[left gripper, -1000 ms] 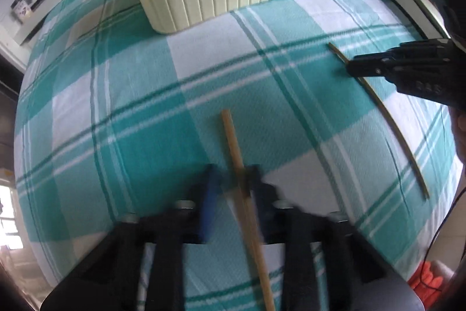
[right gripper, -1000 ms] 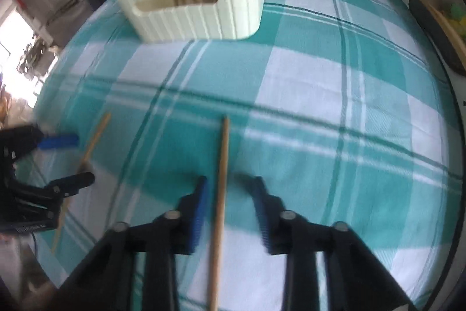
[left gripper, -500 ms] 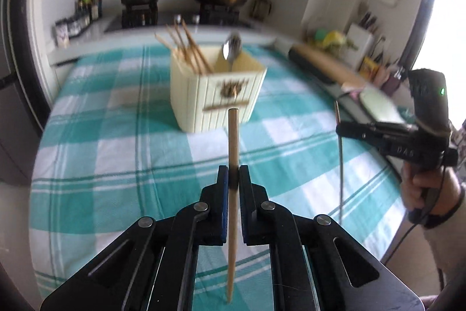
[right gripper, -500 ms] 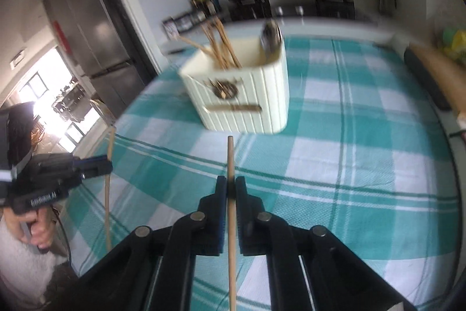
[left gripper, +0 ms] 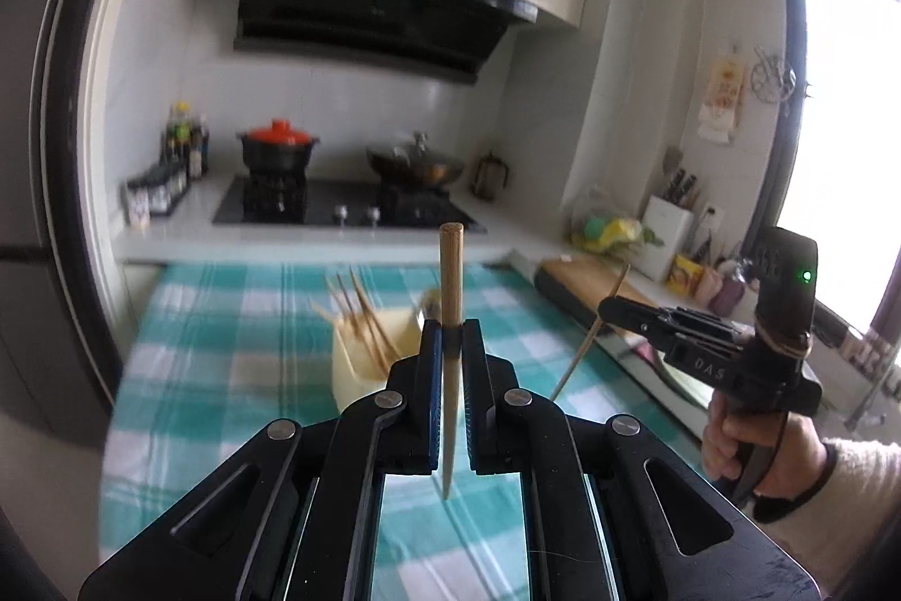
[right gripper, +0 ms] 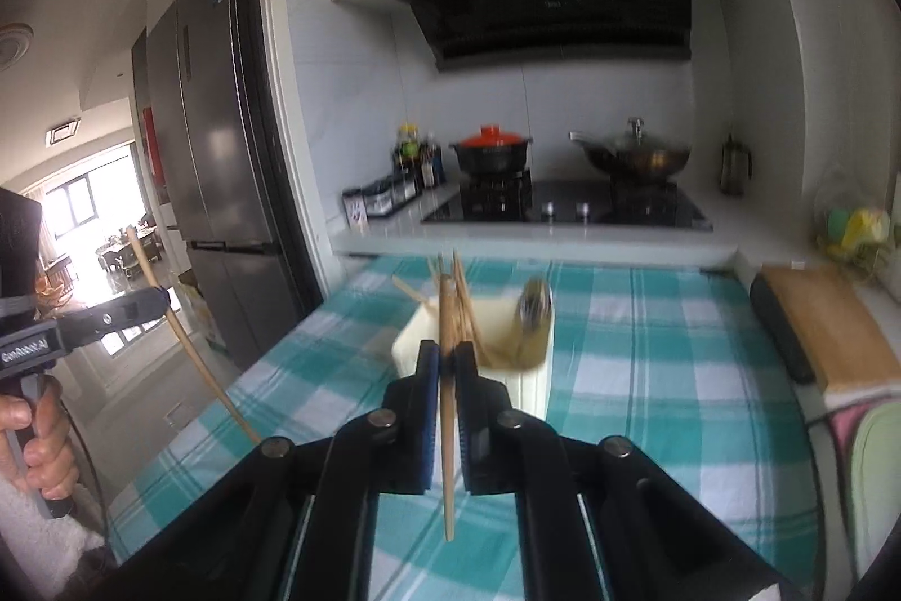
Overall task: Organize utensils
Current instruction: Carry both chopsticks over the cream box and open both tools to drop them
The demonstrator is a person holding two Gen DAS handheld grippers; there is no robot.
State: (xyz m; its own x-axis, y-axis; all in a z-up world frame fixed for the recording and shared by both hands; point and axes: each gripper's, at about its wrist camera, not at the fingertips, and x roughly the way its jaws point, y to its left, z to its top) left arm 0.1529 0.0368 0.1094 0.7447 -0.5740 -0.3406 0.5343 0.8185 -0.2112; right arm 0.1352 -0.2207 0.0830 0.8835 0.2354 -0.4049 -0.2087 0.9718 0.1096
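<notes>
Above the checked tablecloth (left gripper: 225, 347), each gripper's jaws pinch one upright chopstick, left (left gripper: 451, 319) and right (right gripper: 447, 375).

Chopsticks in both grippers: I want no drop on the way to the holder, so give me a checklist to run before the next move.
1. Left gripper shut on its chopstick: ok.
2. Right gripper shut on its chopstick: ok.
3. Both chopsticks clear of the tablecloth: ok.
4. The two grippers apart from each other: ok.
5. Room among the chopsticks already standing in the utensil holder: cannot tell, blurred.
6. Holder upright on the table: ok.
</notes>
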